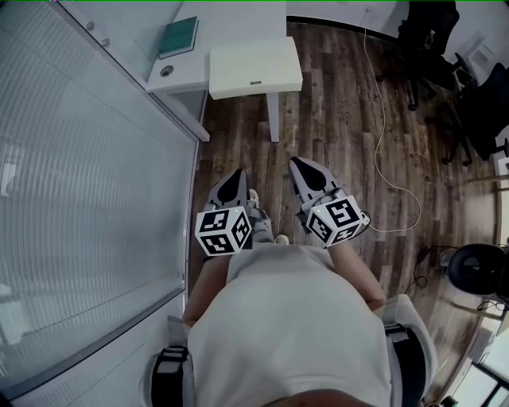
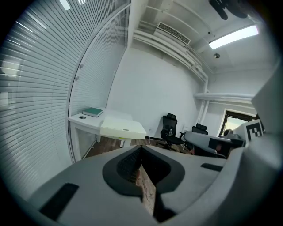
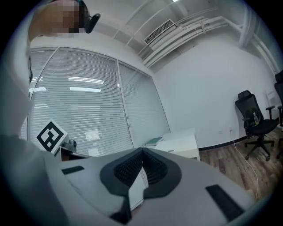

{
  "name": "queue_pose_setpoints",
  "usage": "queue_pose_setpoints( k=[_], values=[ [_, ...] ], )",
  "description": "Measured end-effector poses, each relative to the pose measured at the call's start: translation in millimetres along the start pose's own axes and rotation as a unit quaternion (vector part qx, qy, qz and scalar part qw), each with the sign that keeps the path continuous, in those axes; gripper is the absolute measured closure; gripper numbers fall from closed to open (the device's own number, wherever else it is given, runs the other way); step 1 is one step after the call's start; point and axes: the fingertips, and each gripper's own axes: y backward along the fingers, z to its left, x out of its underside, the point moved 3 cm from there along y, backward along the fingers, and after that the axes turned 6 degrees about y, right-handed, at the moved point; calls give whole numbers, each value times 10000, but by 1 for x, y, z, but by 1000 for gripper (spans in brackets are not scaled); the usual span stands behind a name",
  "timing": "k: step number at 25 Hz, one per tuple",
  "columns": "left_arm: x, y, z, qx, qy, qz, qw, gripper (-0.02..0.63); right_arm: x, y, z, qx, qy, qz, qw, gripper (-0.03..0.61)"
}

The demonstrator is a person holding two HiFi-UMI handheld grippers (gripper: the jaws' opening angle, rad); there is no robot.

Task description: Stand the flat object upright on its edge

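L gripper (image 2: pixel 141 148): jaws seen shut tip-to-tip, nothing held.
R gripper (image 3: pixel 142 151): jaws shut, nothing held.
Green book (image 1: pixel 178 36): laid flat on white desk (image 1: pixel 231 24), well apart from both grippers.
Book cover: too small to be made out.

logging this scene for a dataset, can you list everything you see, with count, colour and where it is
book: one, green, lying flat on the desk's left end
desk: one, white, against the glass partition
side table: one, cream top, next to the desk
glass partition: one, with white blinds, along the left
cable: one, white, trailing over the floor
floor: brown wood
office chairs: at least two, black, far right
left gripper: one, grey, jaws together, nothing held
right gripper: one, grey, jaws together, nothing held
marker cubes: two, black and white, one per gripper
shirt: one, white, on the person
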Motion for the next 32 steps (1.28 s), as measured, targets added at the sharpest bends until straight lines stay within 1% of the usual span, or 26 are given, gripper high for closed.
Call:
queue_pose_setpoints(
  k=[2, 12, 19, 26, 32],
  values=[
    [-4, -7, 3, 7, 5, 4, 10000, 594, -2, -8, -3, -19, -83, -6, 10000, 560],
    [-27, -42, 28, 2, 96, 6, 10000, 594, -9, -52, -24, -1, -92, 58, 9999, 560],
    [-47, -74, 54, 23, 173, -7, 9998, 594, -9, -97, -38, 11, -143, 117, 9998, 560],
    [-84, -99, 82, 67, 231, 33, 9997, 594, -30, -143, -47, 99, -204, 77, 9997, 560],
    [-108, -121, 103, 214, 190, 83, 9996, 594, -43, -175, -54, 305, -210, 21, 9993, 560]
  ],
)
